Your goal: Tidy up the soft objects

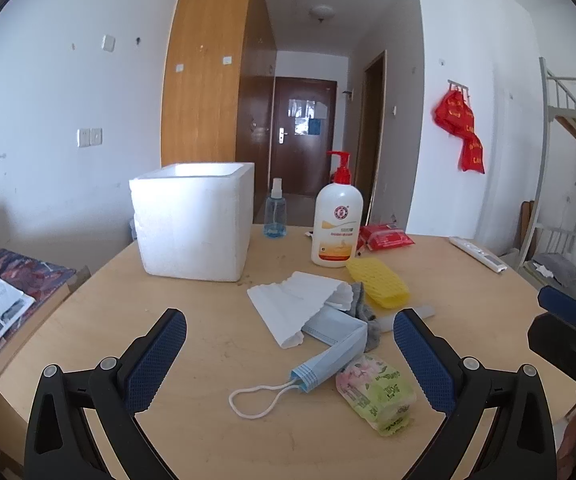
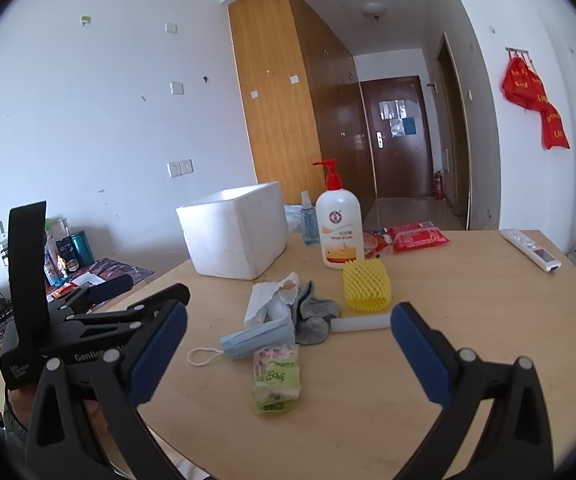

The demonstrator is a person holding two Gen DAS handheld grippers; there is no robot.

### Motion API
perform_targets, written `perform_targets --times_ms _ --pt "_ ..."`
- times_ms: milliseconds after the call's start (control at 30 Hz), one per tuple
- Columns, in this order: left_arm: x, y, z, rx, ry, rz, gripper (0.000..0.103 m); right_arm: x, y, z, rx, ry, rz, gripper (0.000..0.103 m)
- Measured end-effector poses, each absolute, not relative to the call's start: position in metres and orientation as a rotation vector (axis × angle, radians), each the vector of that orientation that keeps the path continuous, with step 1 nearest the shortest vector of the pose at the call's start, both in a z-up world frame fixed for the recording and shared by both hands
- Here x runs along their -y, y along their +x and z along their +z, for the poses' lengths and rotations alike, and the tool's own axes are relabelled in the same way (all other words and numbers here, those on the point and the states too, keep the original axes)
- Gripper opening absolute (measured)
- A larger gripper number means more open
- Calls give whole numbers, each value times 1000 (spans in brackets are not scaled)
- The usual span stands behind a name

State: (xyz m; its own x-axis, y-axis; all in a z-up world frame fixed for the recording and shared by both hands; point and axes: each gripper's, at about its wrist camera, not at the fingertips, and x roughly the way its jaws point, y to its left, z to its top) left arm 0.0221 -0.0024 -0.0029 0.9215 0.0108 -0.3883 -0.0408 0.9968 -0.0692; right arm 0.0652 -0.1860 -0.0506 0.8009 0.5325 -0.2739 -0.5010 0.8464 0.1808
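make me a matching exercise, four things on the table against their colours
Things:
1. foam box
2. fruit net
3. mask
4. sock

Colours:
a. grey
b. white
c. yellow
d. light blue

Pairs: 1-b, 2-c, 3-d, 4-a

Foam box [image 1: 194, 222] at table's [image 1: 208, 420] far left; pump bottle [image 1: 336, 224] to its right; mask [image 1: 327, 354], sock [image 1: 361, 306], tissue pack [image 1: 377, 392] clustered nearer, in front.
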Motion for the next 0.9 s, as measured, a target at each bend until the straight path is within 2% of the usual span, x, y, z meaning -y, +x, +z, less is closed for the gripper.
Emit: perform_targets --times_ms 900 --pt "-22 100 -22 -637 -134 -103 103 153 121 -88 -601 48 626 103"
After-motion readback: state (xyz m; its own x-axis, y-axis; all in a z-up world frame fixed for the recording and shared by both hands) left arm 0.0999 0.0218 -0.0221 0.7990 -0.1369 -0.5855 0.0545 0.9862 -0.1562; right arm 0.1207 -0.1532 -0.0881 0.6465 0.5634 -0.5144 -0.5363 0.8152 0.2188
